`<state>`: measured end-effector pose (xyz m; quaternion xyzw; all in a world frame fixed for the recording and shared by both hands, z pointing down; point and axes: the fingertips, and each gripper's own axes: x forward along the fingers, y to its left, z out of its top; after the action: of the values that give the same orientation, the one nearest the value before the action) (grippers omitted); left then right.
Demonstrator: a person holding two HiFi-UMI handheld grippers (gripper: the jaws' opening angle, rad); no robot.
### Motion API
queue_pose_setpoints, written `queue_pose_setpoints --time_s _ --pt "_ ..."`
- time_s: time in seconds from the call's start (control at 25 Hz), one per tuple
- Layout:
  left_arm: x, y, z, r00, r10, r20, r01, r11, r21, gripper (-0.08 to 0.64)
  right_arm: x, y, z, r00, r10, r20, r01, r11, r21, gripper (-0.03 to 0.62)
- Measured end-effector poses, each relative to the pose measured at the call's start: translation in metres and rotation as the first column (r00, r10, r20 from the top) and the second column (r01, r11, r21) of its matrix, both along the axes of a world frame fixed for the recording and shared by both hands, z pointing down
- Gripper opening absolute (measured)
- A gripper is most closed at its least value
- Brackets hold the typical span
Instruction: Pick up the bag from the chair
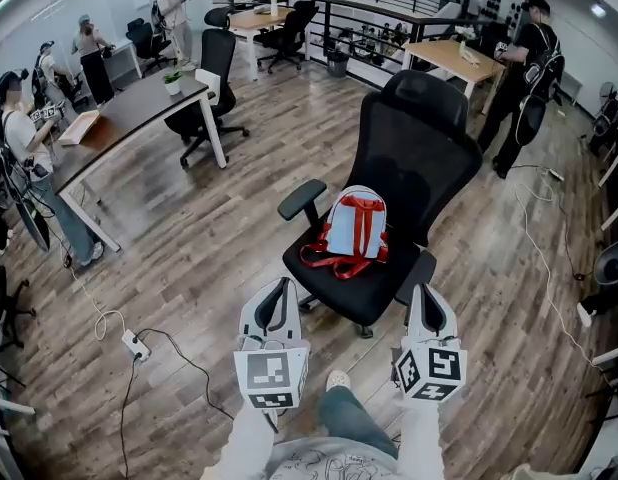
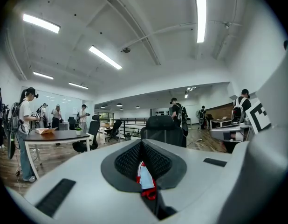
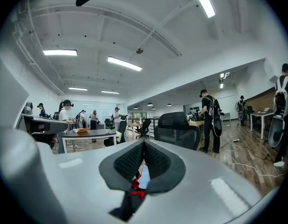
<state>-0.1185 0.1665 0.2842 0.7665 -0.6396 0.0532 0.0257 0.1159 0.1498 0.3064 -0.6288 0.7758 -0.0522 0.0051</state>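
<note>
Left tool (image 1: 278,290) and right tool (image 1: 430,296) hang closed (both empty), short of the bag (image 1: 355,230) ahead on the chair (image 1: 419,153); seemingly the approach, so next open and reach.

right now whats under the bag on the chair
The bag rests on the seat of the black chair, red straps spilling onto the cushion. The patch directly beneath it is covered and can't be seen.

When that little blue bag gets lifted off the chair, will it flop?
Probably floppy: the bag looks like soft fabric, with its red straps lying loose. Likely light, being small. The chair has wheels, so pushing may roll it.
</note>
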Motion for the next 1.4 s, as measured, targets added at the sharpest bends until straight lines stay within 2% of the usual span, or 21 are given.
queue_pose_setpoints --time_s 0.24,0.56,0.8,1.0,1.16,1.4 --pt "0.023 -0.071 -0.003 0.999 -0.041 -0.006 0.041 0.999 0.003 0.006 0.027 -0.080 -0.005 0.999 -0.034 -0.013 0.034 0.999 0.007 0.011" --pt "0.040 -0.129 0.022 0.999 -0.050 0.005 0.050 0.997 -0.062 0.006 0.034 -0.138 0.023 0.992 -0.119 -0.046 0.117 0.992 -0.047 0.011" --pt "0.045 -0.166 0.051 1.000 -0.026 0.014 0.027 0.991 -0.128 0.006 0.038 -0.173 0.059 0.993 -0.114 -0.039 0.108 0.986 -0.128 0.011" --pt "0.043 -0.205 0.077 1.000 -0.001 0.004 0.001 0.985 -0.174 0.006 0.035 -0.207 0.079 0.994 -0.102 -0.040 0.095 0.983 -0.157 0.011" --pt "0.044 -0.244 0.096 0.999 0.043 -0.002 -0.042 0.979 -0.201 0.006 0.039 -0.239 0.097 0.996 -0.076 -0.043 0.067 0.981 -0.183 0.011" --pt "0.033 -0.309 0.129 0.998 0.069 0.011 -0.064 0.964 -0.257 0.006 0.038 -0.295 0.128 0.997 -0.045 -0.062 0.029 0.970 -0.242 0.011"
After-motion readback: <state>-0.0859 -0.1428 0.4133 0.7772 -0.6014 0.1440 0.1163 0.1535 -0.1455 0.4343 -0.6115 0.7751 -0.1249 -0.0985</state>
